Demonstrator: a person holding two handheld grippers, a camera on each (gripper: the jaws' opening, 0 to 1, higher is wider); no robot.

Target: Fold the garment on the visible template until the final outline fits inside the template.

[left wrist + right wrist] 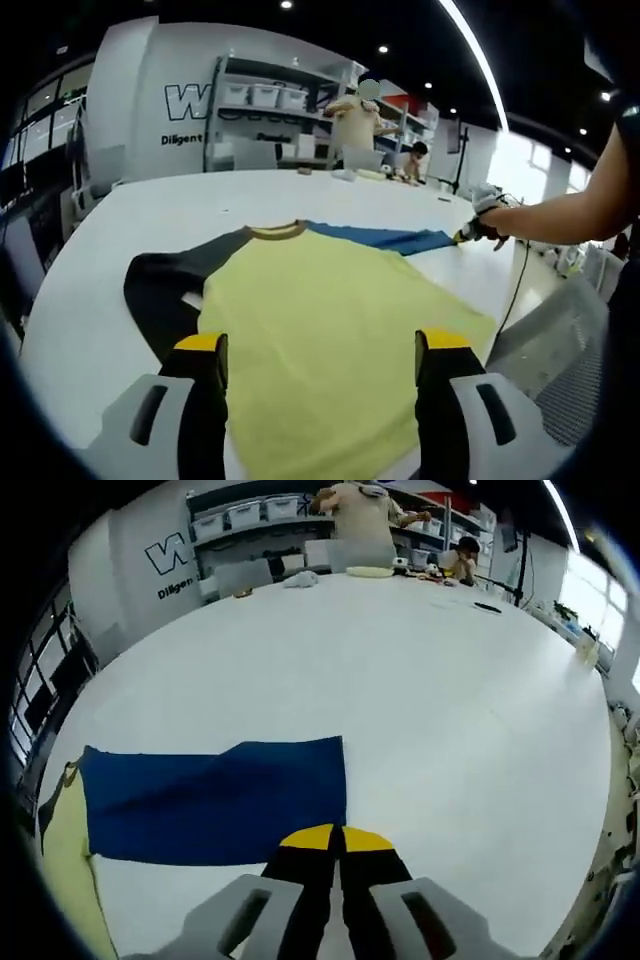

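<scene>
Right hand-held gripper (336, 842), jaws closed on the blue sleeve (215, 800) cuff; sleeve runs lengthwise toward the yellow shirt (330, 350), spread mid-desk (420, 680). Left hand-held gripper (320, 370) hovers open over the hem.

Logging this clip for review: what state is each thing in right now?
Yellow cotton shirt body: spread flat on the white table.
Blue sleeve: stretched out flat, pinched at its cuff.
Black sleeve: lying bent.
Left hand-held gripper: open.
Right hand-held gripper: shut.
</scene>
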